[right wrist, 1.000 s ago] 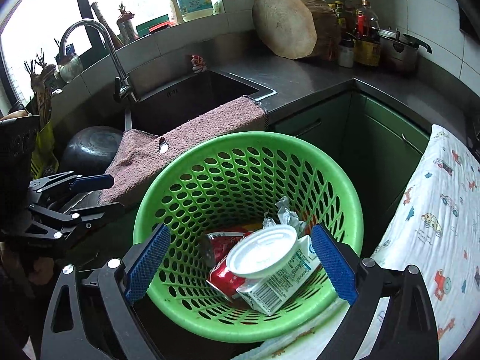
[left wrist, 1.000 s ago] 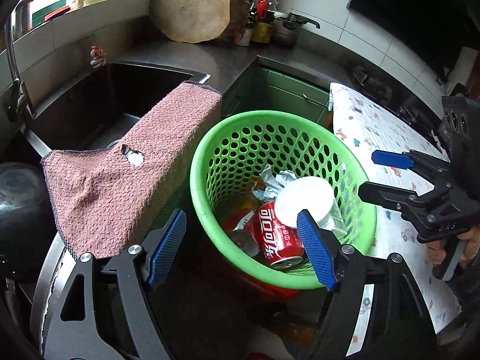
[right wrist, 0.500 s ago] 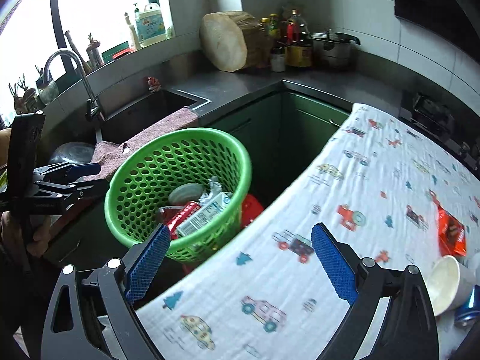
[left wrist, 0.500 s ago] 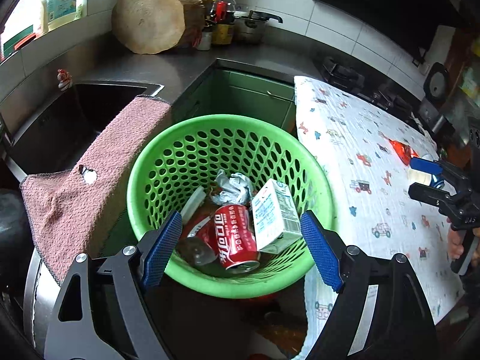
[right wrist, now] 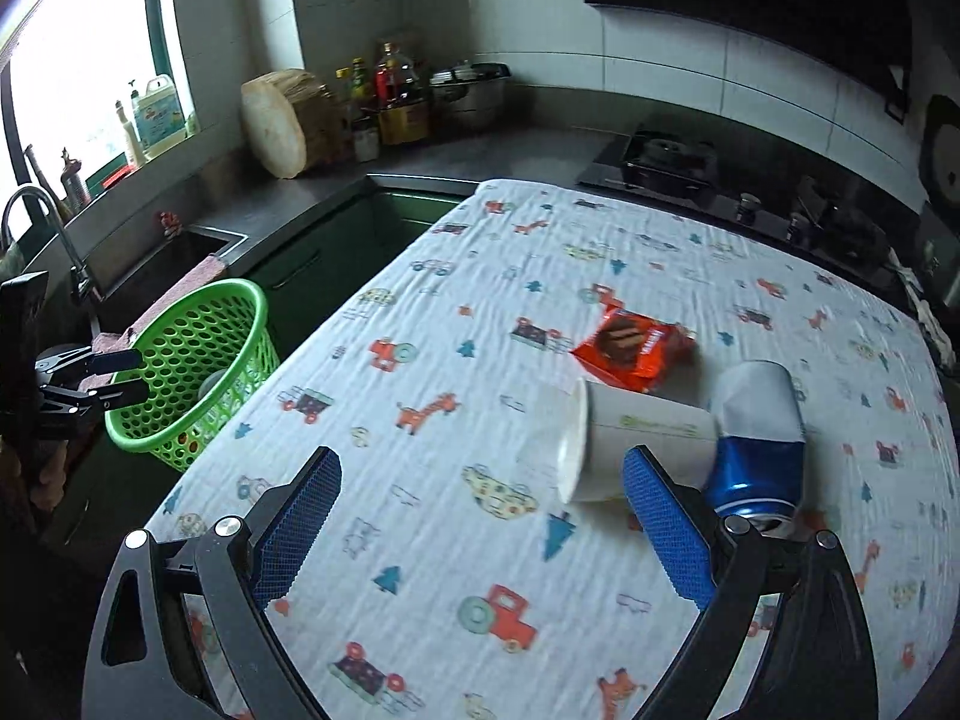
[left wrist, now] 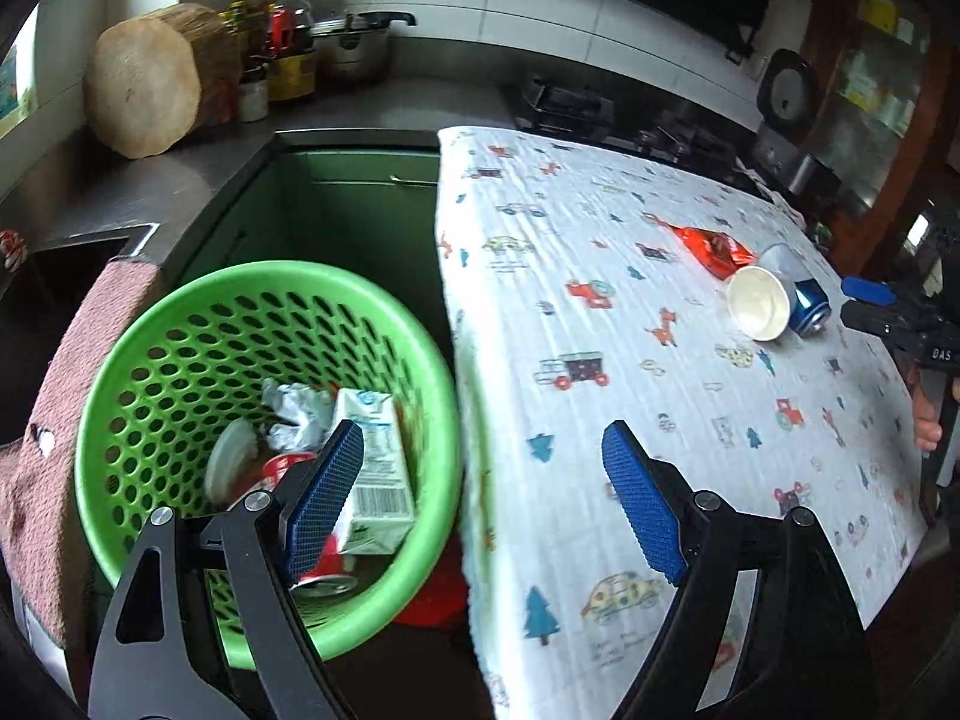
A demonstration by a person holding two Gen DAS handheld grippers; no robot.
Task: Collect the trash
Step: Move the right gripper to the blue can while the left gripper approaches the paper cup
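Note:
A green basket point(left wrist: 180, 324) point(right wrist: 180, 300) beside the table holds a milk carton point(left wrist: 375, 450), a red can point(left wrist: 288, 468), crumpled paper point(left wrist: 294, 414) and a white lid point(left wrist: 231, 462). On the printed tablecloth point(right wrist: 456, 312) lie a tipped paper cup point(right wrist: 636, 444) point(left wrist: 757, 303), a dented blue can point(right wrist: 756, 438) point(left wrist: 810, 300) and a red snack wrapper point(right wrist: 630, 351) point(left wrist: 711, 249). My left gripper point(left wrist: 480, 438) hovers over the gap between basket and table, its jaws opening with nothing between them. My right gripper point(right wrist: 483, 462) is open above the cloth, with the cup just beyond its right finger.
A pink towel point(left wrist: 36, 450) hangs over the sink point(right wrist: 174, 252) edge behind the basket. A wooden chopping block point(right wrist: 282, 120), bottles and a pot point(right wrist: 468, 90) stand on the counter. A stove point(right wrist: 666, 162) lies behind the table. A hand point(left wrist: 927, 420) shows at the right edge.
Both grippers have swung right, away from the basket toward the table. The right one now looks at the cup, can and wrapper. The left jaws stand a little wider.

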